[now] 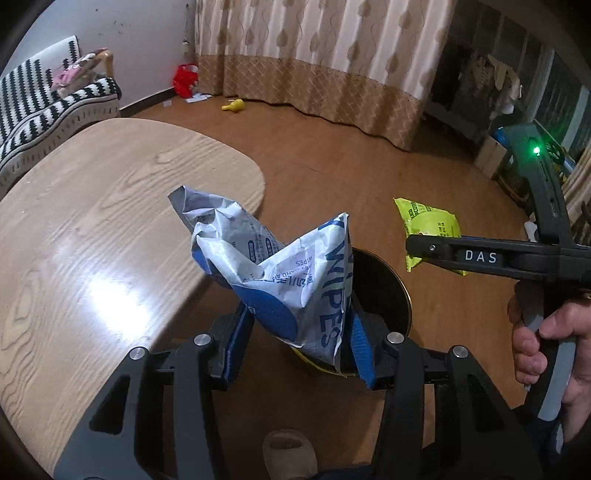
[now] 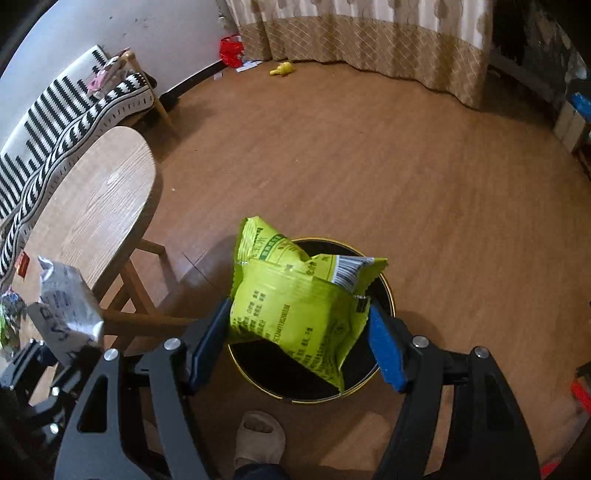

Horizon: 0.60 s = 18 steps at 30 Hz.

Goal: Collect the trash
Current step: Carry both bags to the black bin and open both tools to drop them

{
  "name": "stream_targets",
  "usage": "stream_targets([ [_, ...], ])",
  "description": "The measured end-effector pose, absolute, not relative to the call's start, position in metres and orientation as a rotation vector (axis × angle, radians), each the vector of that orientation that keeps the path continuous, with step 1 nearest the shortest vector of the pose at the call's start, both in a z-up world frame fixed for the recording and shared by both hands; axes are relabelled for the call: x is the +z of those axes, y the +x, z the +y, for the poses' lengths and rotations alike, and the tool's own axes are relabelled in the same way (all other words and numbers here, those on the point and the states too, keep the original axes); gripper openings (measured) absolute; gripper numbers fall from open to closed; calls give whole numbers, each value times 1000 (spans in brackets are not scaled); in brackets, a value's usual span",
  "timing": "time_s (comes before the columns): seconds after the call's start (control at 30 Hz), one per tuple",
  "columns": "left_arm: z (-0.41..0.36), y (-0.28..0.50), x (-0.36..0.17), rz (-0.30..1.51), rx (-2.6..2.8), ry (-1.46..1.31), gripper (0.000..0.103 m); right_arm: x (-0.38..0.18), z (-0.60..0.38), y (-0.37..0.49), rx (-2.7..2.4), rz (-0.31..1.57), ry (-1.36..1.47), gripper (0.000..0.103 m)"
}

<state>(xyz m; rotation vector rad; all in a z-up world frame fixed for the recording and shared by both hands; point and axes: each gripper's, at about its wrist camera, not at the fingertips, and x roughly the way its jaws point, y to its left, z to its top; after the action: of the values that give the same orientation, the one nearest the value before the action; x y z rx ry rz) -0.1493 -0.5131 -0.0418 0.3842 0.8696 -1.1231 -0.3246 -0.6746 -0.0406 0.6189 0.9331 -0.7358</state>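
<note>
The left gripper [image 1: 301, 343] is angled downward above the black bin [image 1: 388, 295], its blue pads clamped on a wipes packet [image 1: 280, 273]. The right gripper [image 2: 295, 347] is likewise held over the bin, jaws closed on a green snack bag [image 2: 295, 306]. A slippered foot [image 2: 258, 439] is planted beside the bin.

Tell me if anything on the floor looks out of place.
A yellow toy, a red bag and some loose papers lie scattered on the floor by the curtain, away from the bin.
</note>
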Motion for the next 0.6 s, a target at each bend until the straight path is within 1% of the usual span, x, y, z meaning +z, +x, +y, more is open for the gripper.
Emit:
stream_targets([
  [0.1, -521, -150, -46, 874, -1132, 395, 48, -43, -676, -327, -731, 934, 634, 70],
  [0.17, -522, -153, -49, 877, -1136, 400, 48, -40, -676, -320, -726, 929, 640, 73],
  [0.2, -525, -153, -51, 879, -1135, 406, 48, -40, -676, -319, -727, 926, 640, 78],
  [0.27, -530, -153, -56, 888, -1133, 414, 48, -38, -678, -313, -743, 917, 631, 80],
  [0.33, -536, -153, -60, 903, -1136, 415, 48, -35, -677, -314, -750, 902, 626, 84],
  [0.6, -560, -157, -76, 938, -1158, 422, 48, -33, -683, -327, -796, 859, 671, 85],
])
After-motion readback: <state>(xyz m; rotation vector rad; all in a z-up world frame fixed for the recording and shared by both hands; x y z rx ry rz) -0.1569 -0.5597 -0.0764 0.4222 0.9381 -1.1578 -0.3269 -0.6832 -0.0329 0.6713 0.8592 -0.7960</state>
